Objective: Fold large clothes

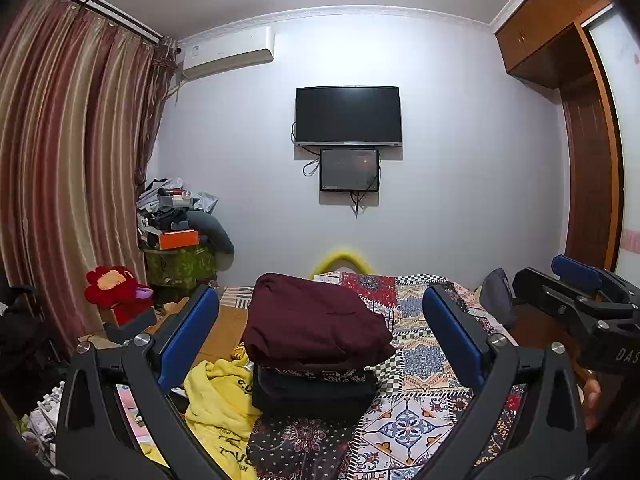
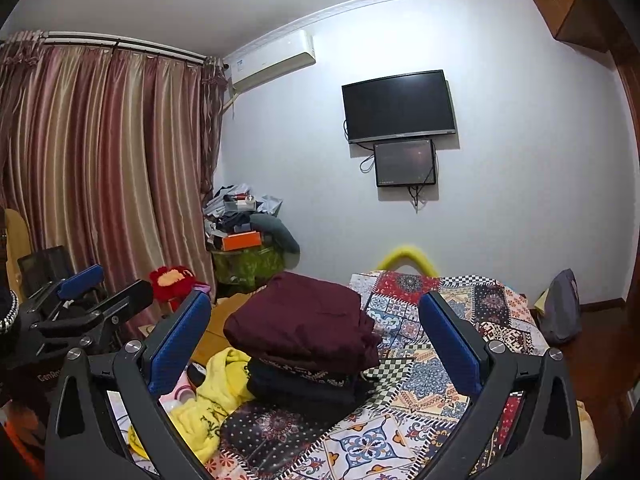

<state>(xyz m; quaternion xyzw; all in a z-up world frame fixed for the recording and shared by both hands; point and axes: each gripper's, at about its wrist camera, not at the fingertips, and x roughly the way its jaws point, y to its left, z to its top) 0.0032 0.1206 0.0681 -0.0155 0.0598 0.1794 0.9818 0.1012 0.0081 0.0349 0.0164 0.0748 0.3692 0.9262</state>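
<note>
Both wide open and empty, left hand-held gripper (image 1: 320, 334) and right hand-held gripper (image 2: 316, 338) above folded maroon garment (image 1: 316, 320) lying crosswise atop dark stack (image 1: 314, 390) on bed (image 1: 424, 360).

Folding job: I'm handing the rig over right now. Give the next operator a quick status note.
Left gripper: open, empty, raised above the bed.
Right gripper: open, empty, raised alongside.
Done: maroon garment lies folded on top of a dark folded stack on the bed.
Left: yellow garment lies crumpled, unfolded, just left of the stack. Likely fold it next.
</note>
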